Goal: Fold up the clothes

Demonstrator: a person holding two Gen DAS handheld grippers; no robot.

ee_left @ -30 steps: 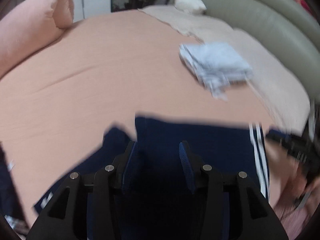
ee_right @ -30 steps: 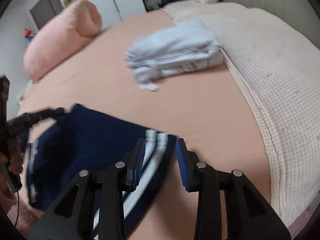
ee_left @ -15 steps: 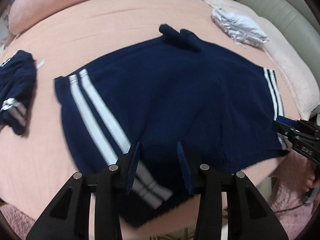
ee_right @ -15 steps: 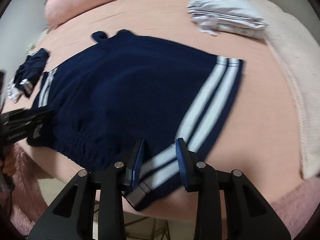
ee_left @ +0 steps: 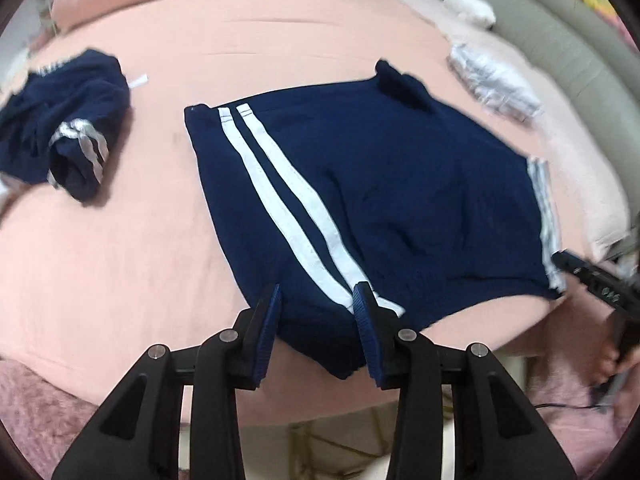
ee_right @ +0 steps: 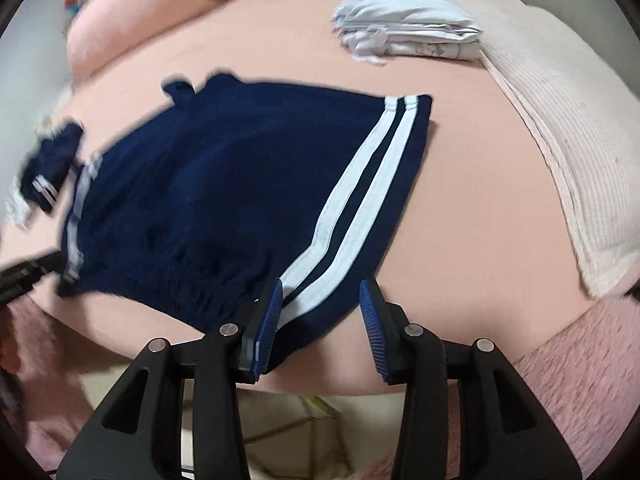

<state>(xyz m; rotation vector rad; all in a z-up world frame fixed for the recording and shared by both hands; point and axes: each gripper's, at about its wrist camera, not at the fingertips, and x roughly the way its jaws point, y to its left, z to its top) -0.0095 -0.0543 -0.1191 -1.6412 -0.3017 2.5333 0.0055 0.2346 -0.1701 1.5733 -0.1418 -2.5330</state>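
Observation:
Navy shorts with two white side stripes (ee_left: 380, 184) lie spread flat on the pink bed, waistband at the near edge; they also show in the right wrist view (ee_right: 224, 192). My left gripper (ee_left: 316, 304) is open over the shorts' left waistband corner. My right gripper (ee_right: 322, 300) is open over the right waistband corner, beside the stripes. Neither holds the cloth. Each gripper shows at the edge of the other's view.
A crumpled navy striped garment (ee_left: 64, 120) lies to the left on the bed. A folded pale stack (ee_right: 408, 28) sits at the back right beside a cream blanket (ee_right: 560, 128). A pink pillow (ee_right: 152, 12) is at the back. The bed edge (ee_left: 120, 380) is just below me.
The shorts were carried forward, laid flat on the bed, and both grippers opened wider and drew back to the waistband corners.

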